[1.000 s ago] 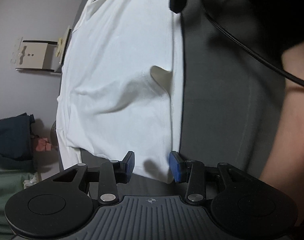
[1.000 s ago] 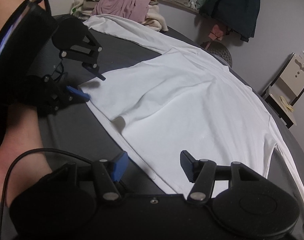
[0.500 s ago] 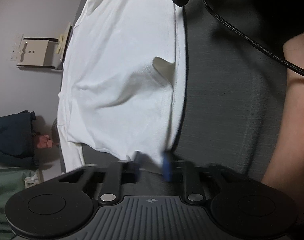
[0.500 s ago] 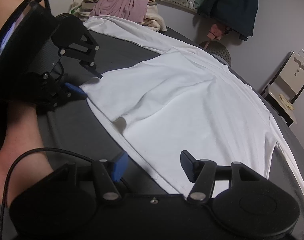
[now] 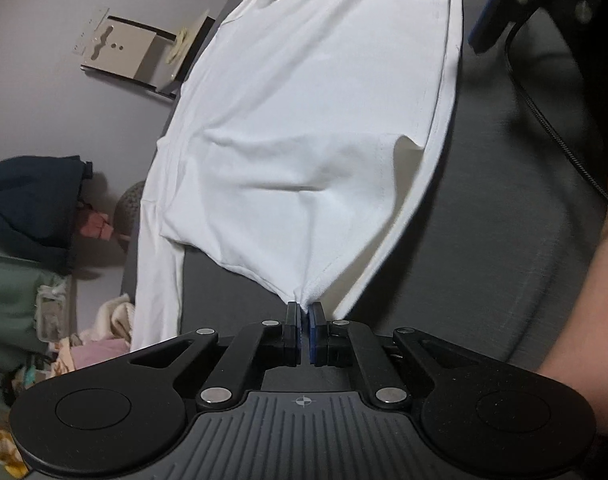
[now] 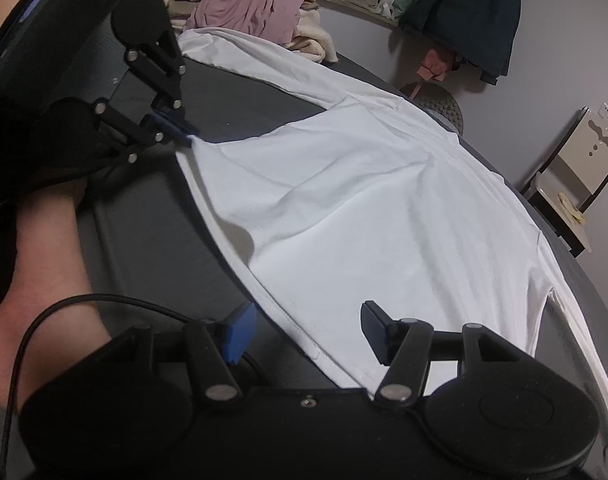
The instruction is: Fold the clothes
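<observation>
The left hand-held gripper is clenched on a hem corner of the white long-sleeved cotton shirt, while the right hand-held gripper, released, straddles the hem and probably must pinch it next.

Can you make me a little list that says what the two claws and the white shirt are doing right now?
garment: white long-sleeved cotton shirt, spread on the dark grey padded surface
left claw: shut, pinching a hem corner of the shirt, cloth pulled taut
right claw: open, hem edge lying between its fingers, not gripped
background: pile of pink and beige clothes
</observation>
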